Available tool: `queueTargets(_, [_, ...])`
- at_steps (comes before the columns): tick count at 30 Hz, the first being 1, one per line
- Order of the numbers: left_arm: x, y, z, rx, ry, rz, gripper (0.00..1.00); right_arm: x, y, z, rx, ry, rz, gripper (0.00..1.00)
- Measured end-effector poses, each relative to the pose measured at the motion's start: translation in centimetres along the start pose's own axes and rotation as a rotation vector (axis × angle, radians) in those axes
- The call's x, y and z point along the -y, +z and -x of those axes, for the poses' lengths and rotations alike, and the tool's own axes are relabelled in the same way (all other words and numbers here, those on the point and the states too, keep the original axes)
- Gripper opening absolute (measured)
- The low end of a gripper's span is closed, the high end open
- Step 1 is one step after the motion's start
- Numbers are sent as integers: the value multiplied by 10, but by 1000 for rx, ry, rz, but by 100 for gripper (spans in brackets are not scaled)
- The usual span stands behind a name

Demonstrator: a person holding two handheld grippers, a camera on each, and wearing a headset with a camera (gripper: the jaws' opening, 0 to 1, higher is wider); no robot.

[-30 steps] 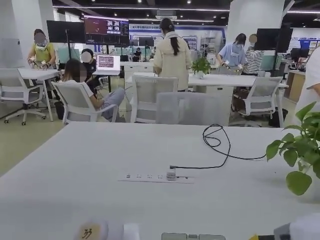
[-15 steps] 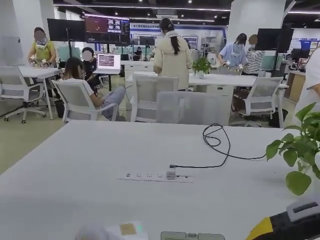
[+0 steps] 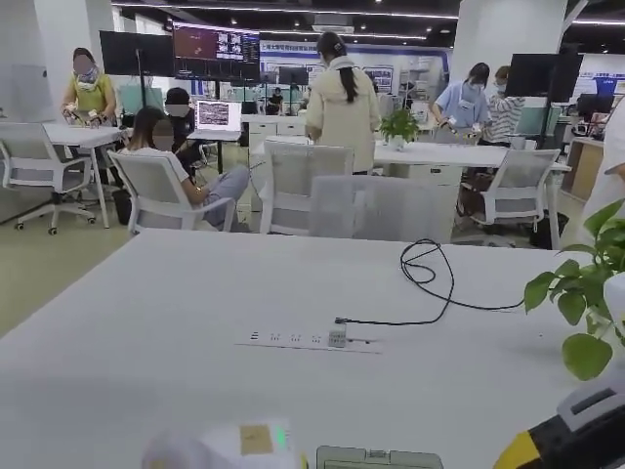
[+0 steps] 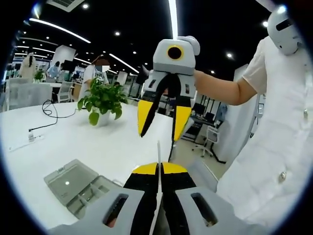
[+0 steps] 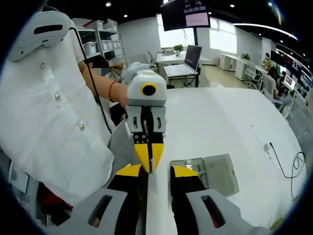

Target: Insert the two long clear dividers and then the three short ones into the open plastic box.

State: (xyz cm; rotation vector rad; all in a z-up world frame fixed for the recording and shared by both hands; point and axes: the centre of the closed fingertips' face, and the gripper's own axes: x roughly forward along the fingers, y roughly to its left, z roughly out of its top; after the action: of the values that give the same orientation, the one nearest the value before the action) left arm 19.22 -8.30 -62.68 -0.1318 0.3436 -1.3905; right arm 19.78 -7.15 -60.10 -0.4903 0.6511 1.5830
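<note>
1. Busy open-plan office around a white desk (image 4: pixel 112 142). The open plastic box (image 4: pixel 78 188) lies on it with its lid flat, and a potted plant (image 4: pixel 100 100) stands farther back.
2. My left gripper (image 4: pixel 158 169) has its fingers pinched narrow on a clear divider (image 4: pixel 158 152). It is held edge-on in the air, well apart from the box. I cannot tell whether it is a long or a short one.
3. My right gripper (image 4: pixel 159 137) faces it with fingers spread, gripping nothing. The divider's free end sits at the gap between them.
4. As I judge it, an off-centre close by the right could bow or twist the thin sheet out of the left pinch. Letting go on the left too soon would drop it. Clear plastic over white also makes the box slots easy to miss.
</note>
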Motion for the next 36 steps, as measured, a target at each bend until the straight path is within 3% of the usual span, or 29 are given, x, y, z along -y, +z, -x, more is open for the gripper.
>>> queueTargets(12, [8,4,1,3,-25,-31,0,-13,-14,-4,-66,87,11,12])
queueTargets(21, [12,2,1,-1,-27,-59,0,-17,-14,-8,-79,106,26,4])
queueTargets(36, [12,-2,6,-8,-9,-109,0,-19,-13,-16,-73,123,26,3])
